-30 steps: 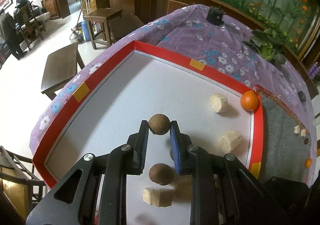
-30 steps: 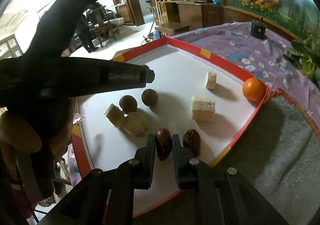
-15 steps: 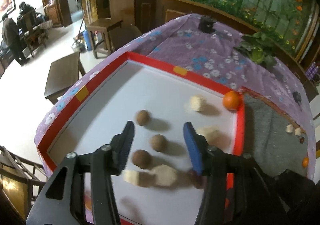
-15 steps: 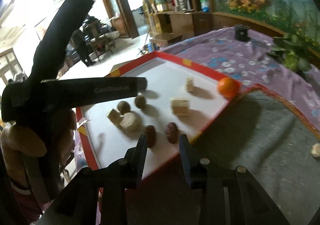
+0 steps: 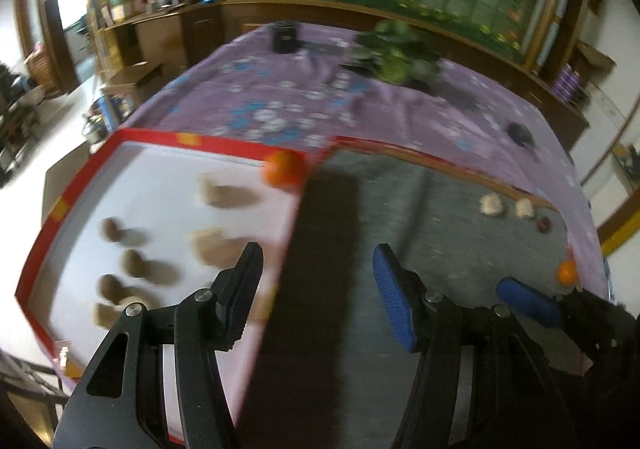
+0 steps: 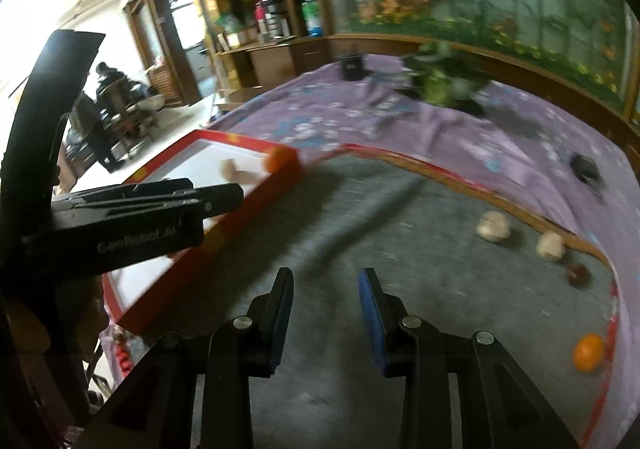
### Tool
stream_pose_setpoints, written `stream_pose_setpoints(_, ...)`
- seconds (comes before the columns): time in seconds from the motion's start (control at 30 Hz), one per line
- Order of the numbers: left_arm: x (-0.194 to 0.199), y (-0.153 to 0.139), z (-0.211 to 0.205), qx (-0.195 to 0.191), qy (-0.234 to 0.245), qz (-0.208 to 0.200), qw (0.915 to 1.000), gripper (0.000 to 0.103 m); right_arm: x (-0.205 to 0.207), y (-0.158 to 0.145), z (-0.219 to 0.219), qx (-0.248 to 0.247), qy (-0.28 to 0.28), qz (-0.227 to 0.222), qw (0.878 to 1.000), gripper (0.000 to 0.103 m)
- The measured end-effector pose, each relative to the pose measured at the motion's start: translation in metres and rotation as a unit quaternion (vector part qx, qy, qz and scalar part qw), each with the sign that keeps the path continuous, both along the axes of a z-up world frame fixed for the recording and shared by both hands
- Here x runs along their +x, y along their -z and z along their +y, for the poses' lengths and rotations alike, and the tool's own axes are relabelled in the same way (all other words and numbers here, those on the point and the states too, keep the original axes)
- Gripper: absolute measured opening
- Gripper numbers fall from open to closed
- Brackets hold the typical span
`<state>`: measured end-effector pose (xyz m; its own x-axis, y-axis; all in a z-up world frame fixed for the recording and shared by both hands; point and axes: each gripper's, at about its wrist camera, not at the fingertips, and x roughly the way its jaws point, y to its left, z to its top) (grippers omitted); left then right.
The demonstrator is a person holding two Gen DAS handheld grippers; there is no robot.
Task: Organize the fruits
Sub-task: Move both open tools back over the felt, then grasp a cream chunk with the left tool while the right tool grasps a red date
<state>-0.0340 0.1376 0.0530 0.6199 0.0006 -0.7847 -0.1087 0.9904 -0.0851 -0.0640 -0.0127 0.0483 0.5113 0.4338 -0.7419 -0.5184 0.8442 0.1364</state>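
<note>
**Ana:** Fruit is split between two places: the white tray [image 5: 168, 185] with the red rim holds the brown round ones [image 5: 132, 263], some pale chunks [image 5: 214, 245] and an orange [image 5: 283, 169] in its far corner, while the grey mat [image 6: 360, 241] carries two pale pieces [image 6: 493, 226], a small dark red fruit [image 6: 578, 274] and a second orange [image 6: 588, 358] at its right edge

**Ben:** And the tools?

**Ana:** Both empty. The left gripper [image 5: 316, 285] has its jaws spread wide above the tray's right rim, and the right gripper [image 6: 325, 307] is parted too, hanging over bare mat, well apart from any fruit

**Ben:** So what could go wrong?

**Ana:** Both views are smeared, so I judge the hands are moving fast. Coming in at that pace on the orange by the mat's edge could knock it rather than grip it, and being round it would likely roll off onto the cloth [image 6: 360, 121]

**Ben:** Anything else?

**Ana:** The pale pieces look soft, so a hard squeeze might crush them. The dark fruit sits just beside one of them, so wide jaws could catch both. And the two tools are close together; reaching for neighbouring pieces at once risks a clash
</note>
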Motion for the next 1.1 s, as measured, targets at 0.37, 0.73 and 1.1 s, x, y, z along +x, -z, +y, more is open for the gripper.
stream_pose_setpoints(0.37, 0.037, 0.014, -0.086, -0.012, 0.081, 0.032, 0.9962, 0.057, 0.001, 0.004, -0.123, -0.002, 0.114, 0.003, 0.993, 0.037)
stream_pose_setpoints(0.73, 0.089, 0.034, -0.151, -0.003, 0.131, 0.052, 0.99, 0.057, 0.007, 0.011, -0.192, 0.017, 0.17, 0.009, 0.985, 0.037)
stream_pose_setpoints(1.1, 0.116, 0.053, -0.167, 0.011, 0.138, 0.06, 0.9886, 0.057, 0.025, 0.015, -0.206, 0.025, 0.172, 0.01, 0.985, 0.039)
